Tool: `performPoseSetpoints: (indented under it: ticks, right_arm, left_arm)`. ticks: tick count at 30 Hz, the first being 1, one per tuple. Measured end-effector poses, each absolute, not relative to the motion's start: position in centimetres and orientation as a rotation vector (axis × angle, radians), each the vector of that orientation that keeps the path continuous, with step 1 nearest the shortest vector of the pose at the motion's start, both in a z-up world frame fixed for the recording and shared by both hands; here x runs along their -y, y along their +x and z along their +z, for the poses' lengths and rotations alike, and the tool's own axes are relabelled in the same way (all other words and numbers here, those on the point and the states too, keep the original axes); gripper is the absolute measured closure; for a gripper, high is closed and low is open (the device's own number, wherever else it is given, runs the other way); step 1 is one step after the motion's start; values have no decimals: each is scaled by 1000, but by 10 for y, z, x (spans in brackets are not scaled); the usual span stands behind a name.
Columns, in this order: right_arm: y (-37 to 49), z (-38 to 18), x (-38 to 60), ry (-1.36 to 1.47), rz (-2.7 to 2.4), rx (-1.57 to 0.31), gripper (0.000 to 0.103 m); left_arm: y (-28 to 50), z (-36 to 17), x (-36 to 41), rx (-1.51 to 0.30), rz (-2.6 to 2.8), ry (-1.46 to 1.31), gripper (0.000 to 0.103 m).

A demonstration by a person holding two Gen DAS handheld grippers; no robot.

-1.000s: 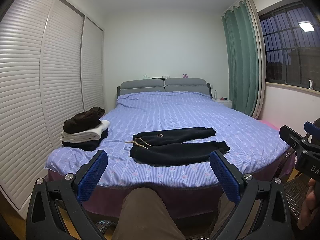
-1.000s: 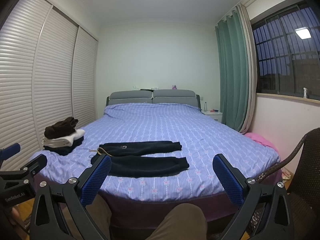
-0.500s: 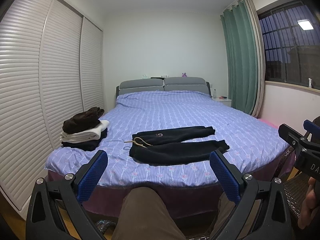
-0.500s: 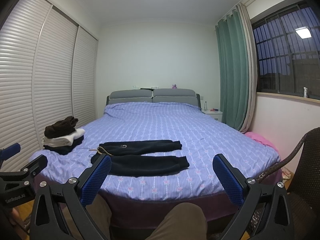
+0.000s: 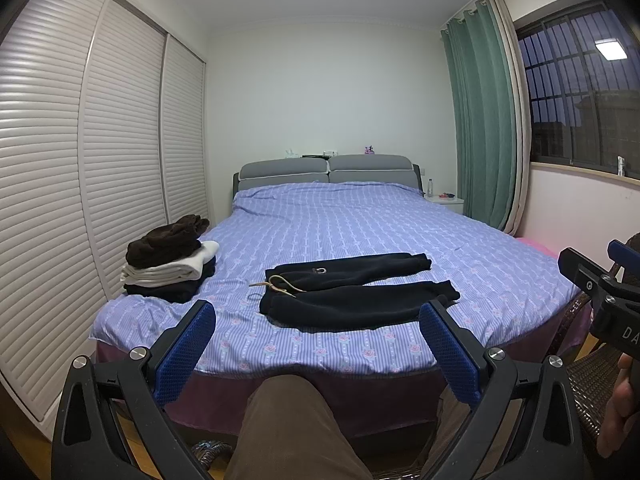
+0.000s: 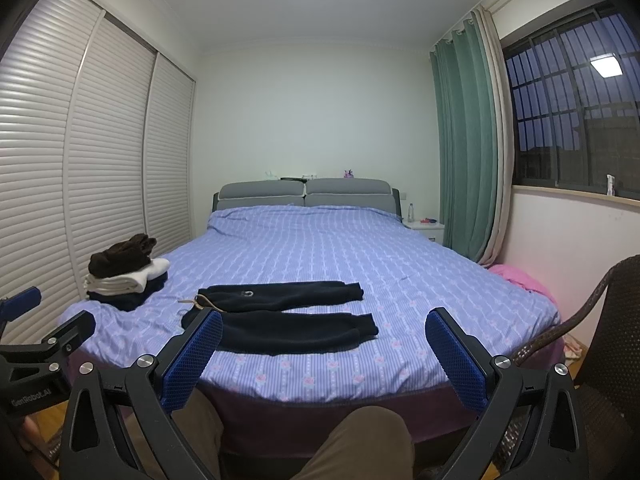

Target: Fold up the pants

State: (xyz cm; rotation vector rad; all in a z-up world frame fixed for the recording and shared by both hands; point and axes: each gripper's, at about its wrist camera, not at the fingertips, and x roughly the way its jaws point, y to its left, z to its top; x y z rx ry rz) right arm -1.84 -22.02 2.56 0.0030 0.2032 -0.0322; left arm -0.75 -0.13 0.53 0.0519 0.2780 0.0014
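One pair of black pants [image 5: 352, 292] lies flat near the foot edge of the bed [image 5: 360, 224], waistband to the left with a tan drawstring [image 5: 276, 285] trailing from it, both legs stretched out to the right and slightly apart. A small pale logo marks the far leg near the waist.

To the left of the pants, near the bed's left edge, sits one stack of three folded garments [image 5: 168, 256]: dark at the bottom, white in the middle, brown on top.

The left claw [image 5: 316, 352] hangs short of the bed with its blue pads spread wide, holding nothing. The right claw [image 6: 324, 354] is likewise wide open and empty, short of the bed's foot.

The bed carries a purple striped sheet and two grey headboard cushions [image 6: 304, 193]. White louvred wardrobe doors [image 5: 100, 152] stand left of the bed; a green curtain [image 6: 466, 148] and a barred window [image 6: 568, 108] stand to its right.
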Motion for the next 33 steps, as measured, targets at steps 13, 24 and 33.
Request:
performPoseSetpoints:
  ticks: [13, 24, 33]
  right_arm:
    - [-19, 26, 220, 4, -36, -203, 0]
    - [-20, 28, 212, -28, -36, -180, 0]
    - [-6, 31, 204, -60, -49, -146, 0]
  left_arm:
    - [-6, 9, 1, -278, 1, 56, 0]
    - [-1, 11, 3, -255, -4, 76, 0]
    - [31, 8, -3, -261, 6, 56, 0]
